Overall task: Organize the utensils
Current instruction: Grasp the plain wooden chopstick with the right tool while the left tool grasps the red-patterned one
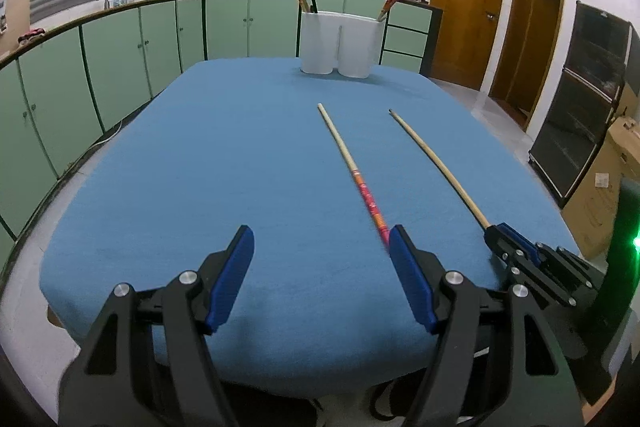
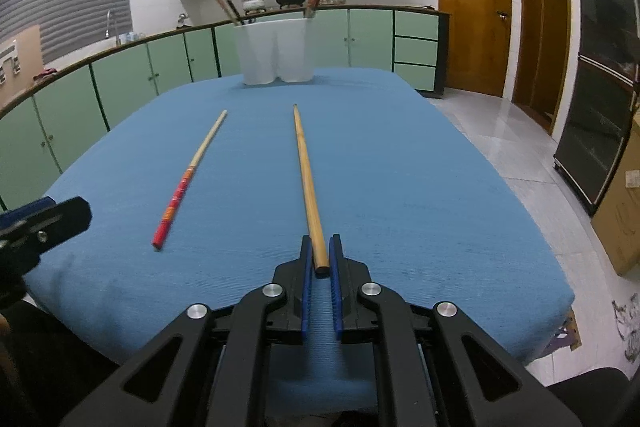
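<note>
Two chopsticks lie on the blue tablecloth. The plain wooden chopstick points toward the far edge, and my right gripper is shut on its near end; the left wrist view shows this chopstick and the right gripper too. The red-handled chopstick lies loose, its red end just beyond the right finger of my open left gripper; nothing is between the left jaws. A white two-compartment holder at the far edge holds several chopsticks.
The tablecloth covers the whole table. Green cabinets curve behind and to the left. Wooden doors, a dark glass cabinet and a cardboard box stand to the right across the tiled floor.
</note>
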A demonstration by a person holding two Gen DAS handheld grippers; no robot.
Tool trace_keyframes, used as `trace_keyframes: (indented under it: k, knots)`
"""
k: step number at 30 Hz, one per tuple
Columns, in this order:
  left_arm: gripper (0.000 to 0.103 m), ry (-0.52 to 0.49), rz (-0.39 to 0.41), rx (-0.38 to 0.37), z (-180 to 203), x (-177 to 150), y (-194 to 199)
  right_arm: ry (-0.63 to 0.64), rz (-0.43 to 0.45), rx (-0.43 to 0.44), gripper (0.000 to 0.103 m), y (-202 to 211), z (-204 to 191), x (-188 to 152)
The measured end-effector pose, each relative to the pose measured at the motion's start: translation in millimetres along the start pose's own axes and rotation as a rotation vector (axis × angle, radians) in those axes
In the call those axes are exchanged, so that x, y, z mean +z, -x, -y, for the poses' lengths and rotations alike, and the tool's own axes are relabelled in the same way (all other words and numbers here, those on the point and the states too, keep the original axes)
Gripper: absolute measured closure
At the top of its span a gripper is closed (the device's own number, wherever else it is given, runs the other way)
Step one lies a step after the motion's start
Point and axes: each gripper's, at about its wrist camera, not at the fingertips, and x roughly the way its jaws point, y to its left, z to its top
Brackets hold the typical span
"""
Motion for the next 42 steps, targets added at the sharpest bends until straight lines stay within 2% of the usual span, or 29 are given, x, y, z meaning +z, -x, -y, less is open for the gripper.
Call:
trace_keyframes:
  k: [6,13,15,17,21,23,25,33,35,42]
  knots:
    - [0.036,0.003,0.007,0.028,20.2,-6.1,-15.6,0.011,0.014,-0.007,0.095,1.5,14.1,-1.0]
    - [0.036,-0.016,-0.005,0.027,40.2,-9.7,-26.8,-0.017,0.017,-0.013,0.095,2.1,29.4,-1.4]
    - [0.039,-0.013,-0.022,0.028,40.7,-10.5,-31.9,-0.016,0.017,-0.010,0.095,2.4,29.7,-1.6]
    - [0.055,-0.002,-0.048,0.031,37.0,-12.2,-37.2,-0.015,0.017,-0.008,0.095,3.3,29.6,-2.8]
    - [0.077,0.026,-0.046,0.030,28.2,-12.2,-35.5,-0.016,0.017,-0.009,0.094,3.5,29.4,-3.3]
    - [0.090,0.033,-0.051,0.020,25.5,-12.4,-34.5,-0.012,0.017,-0.010,0.093,4.1,29.1,-3.7]
    - [0.097,0.033,-0.053,0.012,24.8,-13.8,-33.7,-0.007,0.017,-0.013,0.093,4.8,28.4,-5.0]
    - [0.095,0.016,-0.044,0.018,27.3,-16.1,-34.4,0.011,0.014,-0.025,0.092,6.4,25.2,-6.0]
    - [0.098,0.021,-0.048,0.005,25.4,-15.4,-35.2,0.017,0.009,-0.025,0.092,6.3,24.2,-5.5]
    - [0.098,0.033,-0.044,-0.026,22.7,-10.2,-23.9,0.018,0.011,0.010,0.096,14.3,19.2,3.6]
